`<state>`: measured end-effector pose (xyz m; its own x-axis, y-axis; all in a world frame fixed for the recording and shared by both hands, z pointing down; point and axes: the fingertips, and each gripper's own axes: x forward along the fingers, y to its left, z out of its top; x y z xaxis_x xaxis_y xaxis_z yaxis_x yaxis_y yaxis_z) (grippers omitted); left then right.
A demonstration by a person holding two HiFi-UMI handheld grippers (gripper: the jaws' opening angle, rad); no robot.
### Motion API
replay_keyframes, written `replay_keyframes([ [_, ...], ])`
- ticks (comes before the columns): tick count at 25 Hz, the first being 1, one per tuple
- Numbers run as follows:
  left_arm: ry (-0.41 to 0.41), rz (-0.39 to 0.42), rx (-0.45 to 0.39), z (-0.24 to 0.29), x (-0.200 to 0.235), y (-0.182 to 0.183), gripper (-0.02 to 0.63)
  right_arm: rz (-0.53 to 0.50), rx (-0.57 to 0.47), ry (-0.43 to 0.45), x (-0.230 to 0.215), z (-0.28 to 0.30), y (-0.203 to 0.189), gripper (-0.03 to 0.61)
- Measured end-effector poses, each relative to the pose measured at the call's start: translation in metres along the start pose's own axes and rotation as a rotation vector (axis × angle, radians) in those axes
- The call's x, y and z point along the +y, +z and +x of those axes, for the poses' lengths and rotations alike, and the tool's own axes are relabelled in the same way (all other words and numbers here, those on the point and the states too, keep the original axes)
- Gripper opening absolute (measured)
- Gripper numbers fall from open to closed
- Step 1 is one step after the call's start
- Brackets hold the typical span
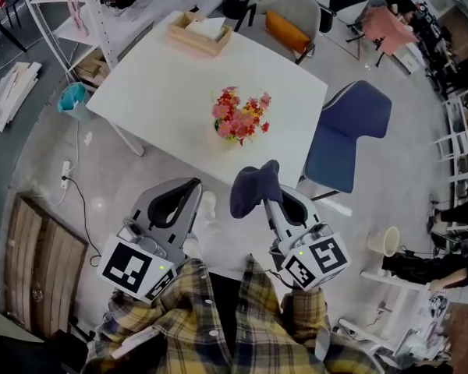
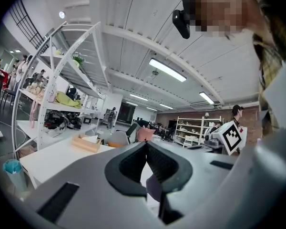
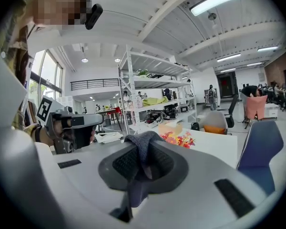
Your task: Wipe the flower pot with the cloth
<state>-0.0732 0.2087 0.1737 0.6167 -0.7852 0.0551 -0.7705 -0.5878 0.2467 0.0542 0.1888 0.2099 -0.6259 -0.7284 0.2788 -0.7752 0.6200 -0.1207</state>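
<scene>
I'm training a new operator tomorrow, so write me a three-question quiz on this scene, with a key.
1. True or false: the dark blue cloth is clamped in the right gripper.
2. The white flower pot of pink and red flowers stands on: A) the white table; B) the blue chair; C) the floor.
3. Fill in: the left gripper is ___ and holds nothing.

Key: 1 true; 2 A; 3 shut.
</scene>
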Motion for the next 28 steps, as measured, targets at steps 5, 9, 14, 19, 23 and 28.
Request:
replay_keyframes([
  [5, -0.019, 0.016, 0.013, 0.051, 0.033, 0.015, 0.009, 0.032, -0.014, -0.066, -0.058, 0.028, 0.019, 0.012],
  [9, -0.029, 0.025, 0.028, 0.094, 0.058, 0.027, 0.009, 0.050, -0.006, -0.094, -0.099, 0.051, 0.032, 0.012],
  [14, -0.023, 0.040, 0.054, 0.134, 0.086, 0.031, 0.009, 0.064, -0.005, -0.121, -0.137, 0.067, 0.045, 0.012],
  [19, 0.008, 0.031, 0.091, 0.159, 0.112, 0.023, 0.009, 0.076, 0.005, -0.158, -0.167, 0.067, 0.049, 0.012],
  [23, 0.012, 0.020, 0.118, 0.170, 0.127, 0.014, 0.009, 0.111, 0.018, -0.195, -0.183, 0.067, 0.042, 0.012],
  [28, -0.008, 0.022, 0.152, 0.183, 0.141, 0.008, 0.009, 0.139, 0.027, -0.240, -0.193, 0.072, 0.036, 0.012],
])
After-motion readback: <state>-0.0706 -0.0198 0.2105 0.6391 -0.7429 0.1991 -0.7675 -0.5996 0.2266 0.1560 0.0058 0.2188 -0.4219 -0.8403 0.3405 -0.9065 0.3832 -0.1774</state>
